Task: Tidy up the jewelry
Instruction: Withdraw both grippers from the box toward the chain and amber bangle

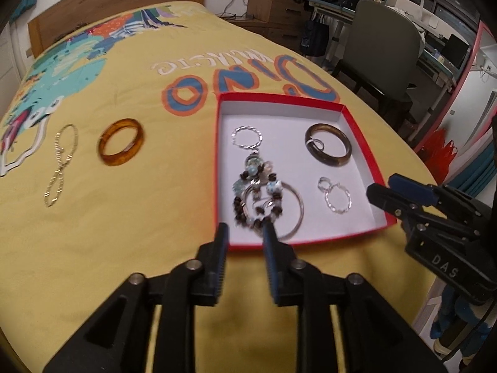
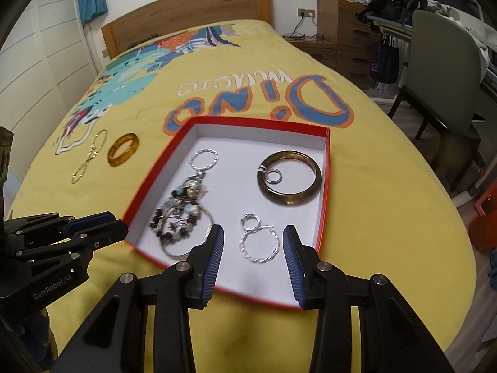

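Two grippers, left (image 1: 243, 230) and right (image 2: 253, 233), hang with jaws spread and empty over the red box's (image 2: 323, 186) near rim.

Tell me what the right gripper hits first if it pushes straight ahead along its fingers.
Most likely the silver twisted-wire hoop lying on the white floor of the red box. It sits framed between the open right gripper fingers, with nothing held. Depth is unclear, so the box's near rim might come first.
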